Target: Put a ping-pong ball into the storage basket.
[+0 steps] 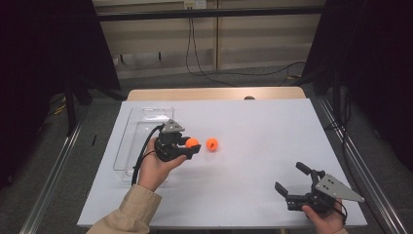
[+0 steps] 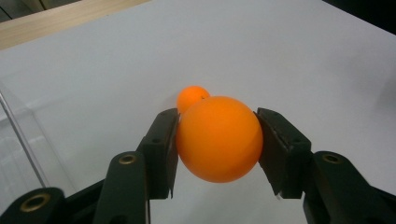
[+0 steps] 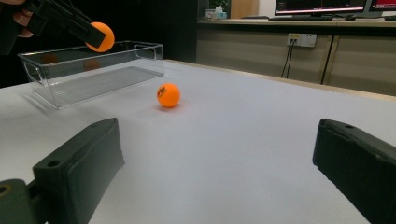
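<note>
Held ball [image 1: 192,143] sits clamped at the tip of the left gripper [image 1: 194,145] in the high view, raised off the sheet [image 1: 253,195], just right of the clear bin [image 1: 127,141]. A second ball [image 1: 212,144] lies on the sheet a little farther right of the bin, near the held ball but apart from it. The left hand [image 1: 155,168] wraps the gripper body just in front of the bin's right wall, with a tan sleeve [image 1: 127,214] trailing toward the near edge and a black cable looping beside the wrist. Well to the right of the bin, by the near right corner of the sheet, the right gripper [image 1: 288,179] rests in the right hand [image 1: 325,219] with its jaws spread wide and nothing between them.

From the left gripper view, the held ball [image 2: 218,138] is pressed between both black pads, one on each side, so the left gripper [image 2: 217,140] is closed on it. The second ball [image 2: 191,97] peeks out just behind it on the sheet [image 2: 280,56]. A corner of the bin [image 2: 18,140] shows at the left edge.

From the right gripper view, the right gripper [image 3: 217,149] has its jaws far apart over bare sheet [image 3: 224,177]. The second ball [image 3: 168,95] lies on the sheet just in front of the bin [image 3: 93,70]. Above the bin's near rim, the left gripper [image 3: 100,37] pinches the held ball [image 3: 103,37].
</note>
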`<state>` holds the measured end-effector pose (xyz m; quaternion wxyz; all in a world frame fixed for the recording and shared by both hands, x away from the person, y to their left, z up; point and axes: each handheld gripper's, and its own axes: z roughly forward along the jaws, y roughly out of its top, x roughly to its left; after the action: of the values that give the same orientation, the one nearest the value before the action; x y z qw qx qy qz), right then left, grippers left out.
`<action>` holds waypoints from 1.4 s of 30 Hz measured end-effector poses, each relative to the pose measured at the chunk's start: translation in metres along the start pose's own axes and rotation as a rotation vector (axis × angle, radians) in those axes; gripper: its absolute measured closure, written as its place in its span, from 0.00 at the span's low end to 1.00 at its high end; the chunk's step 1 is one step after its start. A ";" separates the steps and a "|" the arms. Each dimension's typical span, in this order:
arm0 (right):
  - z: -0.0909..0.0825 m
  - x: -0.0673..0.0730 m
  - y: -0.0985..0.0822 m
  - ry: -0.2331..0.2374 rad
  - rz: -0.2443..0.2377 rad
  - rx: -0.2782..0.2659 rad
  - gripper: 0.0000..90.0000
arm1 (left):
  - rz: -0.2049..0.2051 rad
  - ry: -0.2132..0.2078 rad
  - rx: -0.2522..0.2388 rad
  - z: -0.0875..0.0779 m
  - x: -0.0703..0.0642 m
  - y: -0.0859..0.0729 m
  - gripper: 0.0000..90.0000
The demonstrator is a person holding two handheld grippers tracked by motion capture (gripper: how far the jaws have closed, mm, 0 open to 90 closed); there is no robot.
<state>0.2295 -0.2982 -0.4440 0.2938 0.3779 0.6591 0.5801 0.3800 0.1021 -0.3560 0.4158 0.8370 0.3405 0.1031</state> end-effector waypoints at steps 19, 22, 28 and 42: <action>0.000 -0.001 0.000 0.001 0.001 0.001 0.01 | -0.003 0.013 0.001 -0.004 0.005 0.003 0.57; 0.000 0.000 0.000 0.002 0.001 0.001 0.01 | -0.001 0.014 0.000 -0.005 0.005 0.003 0.57; 0.000 -0.001 0.000 0.003 0.002 0.002 0.01 | 0.000 0.019 -0.002 -0.008 0.008 0.005 0.57; 0.000 -0.001 0.000 0.004 0.001 0.001 0.01 | -0.006 0.040 -0.008 -0.015 0.014 0.006 0.57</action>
<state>0.2301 -0.2986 -0.4440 0.2919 0.3773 0.6596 0.5808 0.3863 0.1182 -0.3430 0.4127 0.8321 0.3506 0.1201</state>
